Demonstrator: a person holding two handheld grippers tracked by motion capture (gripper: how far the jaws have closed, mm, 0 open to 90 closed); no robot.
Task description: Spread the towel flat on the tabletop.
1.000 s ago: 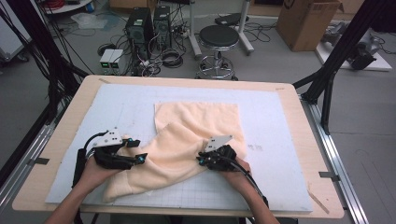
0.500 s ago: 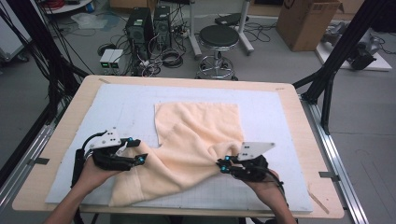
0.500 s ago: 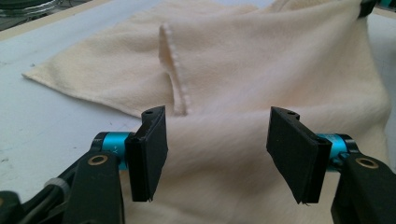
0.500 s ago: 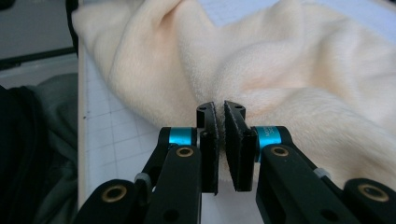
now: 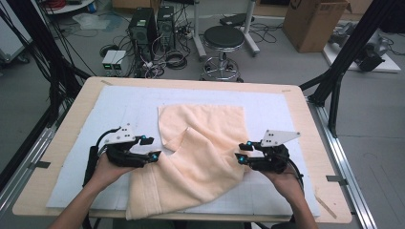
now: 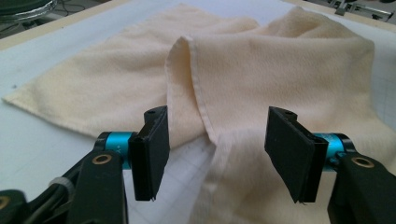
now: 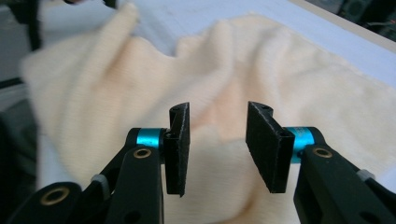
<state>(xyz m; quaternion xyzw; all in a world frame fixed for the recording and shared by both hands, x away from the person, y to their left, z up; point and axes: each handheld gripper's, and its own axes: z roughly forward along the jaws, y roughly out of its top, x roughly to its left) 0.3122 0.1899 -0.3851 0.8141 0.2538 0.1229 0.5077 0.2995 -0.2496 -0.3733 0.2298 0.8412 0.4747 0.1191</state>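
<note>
1. A cream towel [image 5: 200, 152] lies rumpled in the middle of the white mat [image 5: 124, 105] on the table [image 5: 71, 119], its far part flat and its near part bunched and running down toward the table's near edge.
2. One hemmed edge is folded over on itself, forming a raised flap (seen clearly in the left gripper view) that runs down toward the mat.
3. The left gripper [image 5: 154, 149] sits just beside the towel's left edge, pointing at it. Its jaws stand wide apart, having just closed a little, and hold nothing; in the left gripper view the folded hem [image 6: 198, 93] lies ahead of the gap between them, not pressed by either pad.
4. The right gripper [image 5: 242, 151] is at the towel's right edge, pointing inward. Its jaws have just been opening and stand partly apart; nothing is pinched between them, and the towel lies below and beyond them (somewhat blurred in the right gripper view).
5. Each gripper is held by a hand coming in from the near edge.
6. Beyond the table, a round stool [image 5: 224, 38] and computer cases [image 5: 153, 24] stand on the floor.
</note>
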